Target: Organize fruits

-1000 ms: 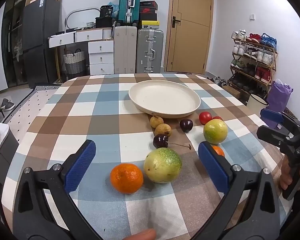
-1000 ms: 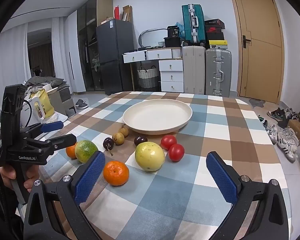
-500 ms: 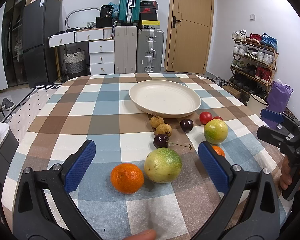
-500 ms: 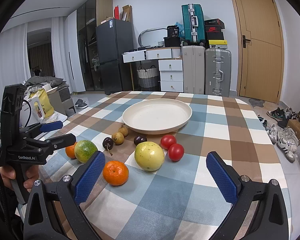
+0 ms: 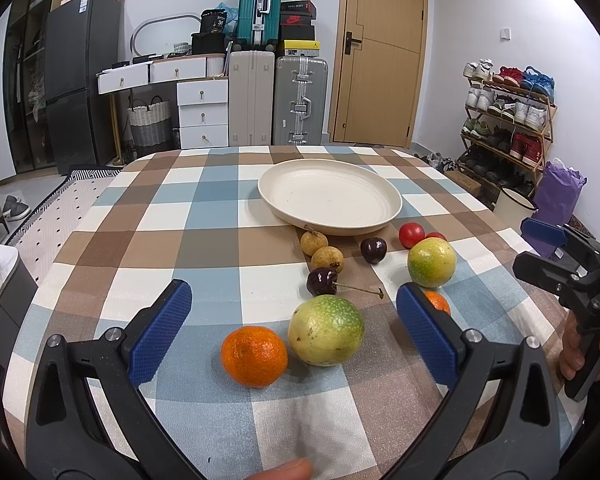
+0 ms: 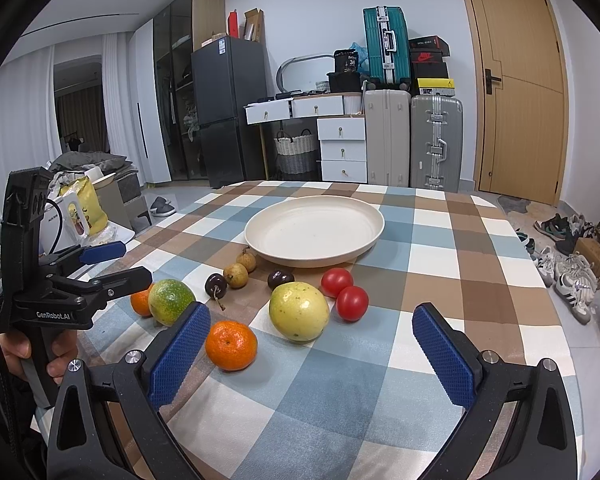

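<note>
Both tools are open wide and hold nothing. From the left tool (image 5: 294, 312), a mandarin (image 5: 254, 356) lies at about 6 o'clock from the midpoint between the pads, and a green-yellow fruit (image 5: 326, 330) just beside it at 3 o'clock, touching or almost touching; I cannot tell which. Both sit between the left pads, so I judge this hand is the nearer one for them. The fruits are round, so no long axis matters. The plate (image 5: 392, 204) is at 12 o'clock, farther on the desk (image 5: 180, 240), with nothing on it.

From the right tool (image 6: 310, 352), a second mandarin (image 6: 231, 345) is near the left pad, and a yellow fruit (image 6: 299, 311) at 12 o'clock, two tomatoes (image 6: 352, 303) just to its right.

In the left view, the second mandarin is mostly hidden behind the right pad, and one tomato behind the yellow fruit.
</note>
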Demonstrator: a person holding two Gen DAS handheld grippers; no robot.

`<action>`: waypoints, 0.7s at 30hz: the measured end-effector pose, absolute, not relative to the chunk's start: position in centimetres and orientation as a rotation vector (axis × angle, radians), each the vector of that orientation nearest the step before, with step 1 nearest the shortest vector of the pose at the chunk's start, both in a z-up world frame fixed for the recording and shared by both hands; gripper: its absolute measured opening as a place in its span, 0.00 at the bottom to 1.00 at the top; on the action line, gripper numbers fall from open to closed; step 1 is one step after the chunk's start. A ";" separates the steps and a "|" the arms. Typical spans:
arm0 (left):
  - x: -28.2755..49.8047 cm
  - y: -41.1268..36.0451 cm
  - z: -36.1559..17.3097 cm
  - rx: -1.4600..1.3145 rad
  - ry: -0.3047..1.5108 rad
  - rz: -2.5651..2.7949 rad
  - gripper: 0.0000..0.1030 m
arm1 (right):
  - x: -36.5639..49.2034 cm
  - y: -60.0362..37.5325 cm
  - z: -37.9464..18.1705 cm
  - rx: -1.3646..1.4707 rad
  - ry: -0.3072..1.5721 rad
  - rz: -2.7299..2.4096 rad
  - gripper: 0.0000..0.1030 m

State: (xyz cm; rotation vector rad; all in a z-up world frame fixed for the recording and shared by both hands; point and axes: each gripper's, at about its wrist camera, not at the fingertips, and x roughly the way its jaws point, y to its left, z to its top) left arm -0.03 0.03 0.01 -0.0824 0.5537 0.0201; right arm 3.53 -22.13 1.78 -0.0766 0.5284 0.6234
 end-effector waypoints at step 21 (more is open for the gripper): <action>0.0 0.0 0.0 -0.082 0.555 0.021 0.99 | 3.7 -22.1 1.8 -0.077 0.530 0.623 1.00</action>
